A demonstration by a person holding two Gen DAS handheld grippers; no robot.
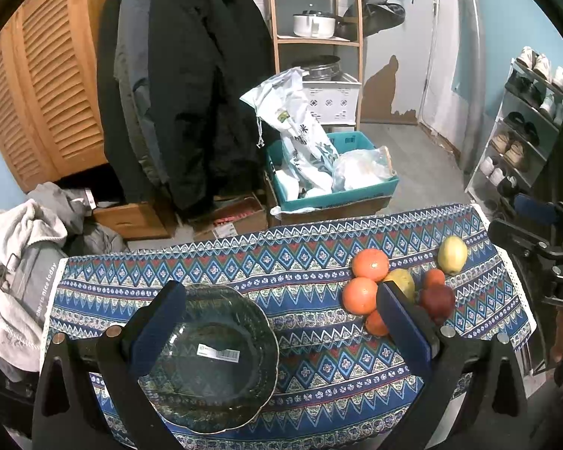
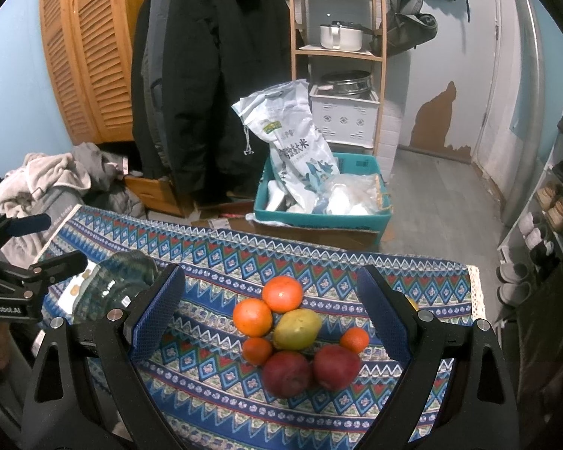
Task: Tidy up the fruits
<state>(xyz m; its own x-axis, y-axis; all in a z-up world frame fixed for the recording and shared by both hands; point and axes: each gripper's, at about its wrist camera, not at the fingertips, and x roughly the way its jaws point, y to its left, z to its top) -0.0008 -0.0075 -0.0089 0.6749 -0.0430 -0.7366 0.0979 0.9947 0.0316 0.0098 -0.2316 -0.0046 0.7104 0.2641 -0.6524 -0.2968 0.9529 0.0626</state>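
A pile of fruit lies on the patterned tablecloth (image 2: 214, 258): two large oranges (image 2: 282, 294), a yellow-green pear (image 2: 297, 329), two small tangerines (image 2: 354, 339) and two red apples (image 2: 286, 374). My right gripper (image 2: 270, 305) is open and empty, its fingers on either side of the pile. An empty glass bowl (image 1: 221, 360) stands on the cloth at the left. My left gripper (image 1: 281, 322) is open and empty over the bowl's right part. In the left wrist view the pile (image 1: 371, 264) lies right of the bowl, with a yellow-green apple (image 1: 452, 255) apart behind it.
The table's far edge drops to the floor, where a teal box (image 2: 319, 221) holds bags. Coats (image 2: 214, 75) hang behind, laundry (image 1: 15, 247) lies left, a wooden shelf (image 2: 337, 52) stands at the back and a shoe rack (image 1: 521, 135) at the right.
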